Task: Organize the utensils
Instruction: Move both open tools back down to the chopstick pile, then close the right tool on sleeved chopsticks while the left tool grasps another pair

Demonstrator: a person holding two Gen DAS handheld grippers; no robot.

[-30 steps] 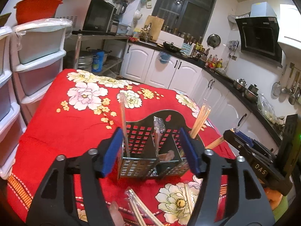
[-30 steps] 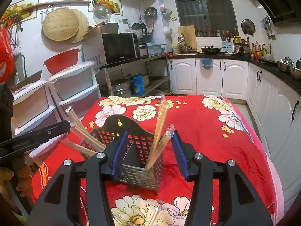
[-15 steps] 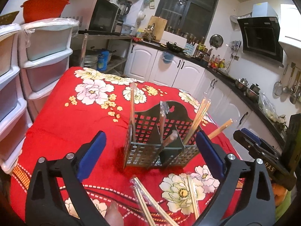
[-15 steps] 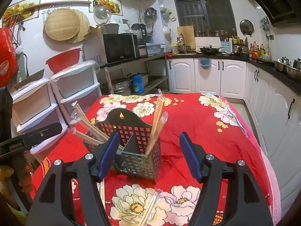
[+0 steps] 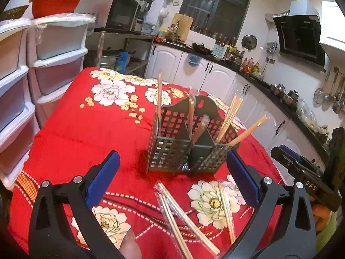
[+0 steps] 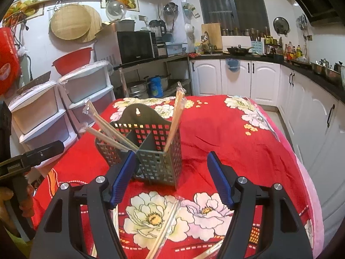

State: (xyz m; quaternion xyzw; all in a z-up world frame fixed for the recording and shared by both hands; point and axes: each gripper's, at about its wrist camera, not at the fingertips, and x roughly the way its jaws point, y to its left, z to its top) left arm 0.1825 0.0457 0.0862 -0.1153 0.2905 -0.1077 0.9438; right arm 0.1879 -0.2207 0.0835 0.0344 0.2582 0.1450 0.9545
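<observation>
Plainly both the left gripper (image 5: 172,172) and right gripper (image 6: 170,173) gape empty before the utensil caddy (image 5: 185,142).

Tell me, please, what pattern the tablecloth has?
Red tablecloth with large white flowers, clearest in the right wrist view.

Perforated matt metal caddy (image 5: 172,151), wooden chopsticks (image 5: 185,218) in glossy clear wrappers — soft red floral cloth (image 5: 86,133).
</observation>
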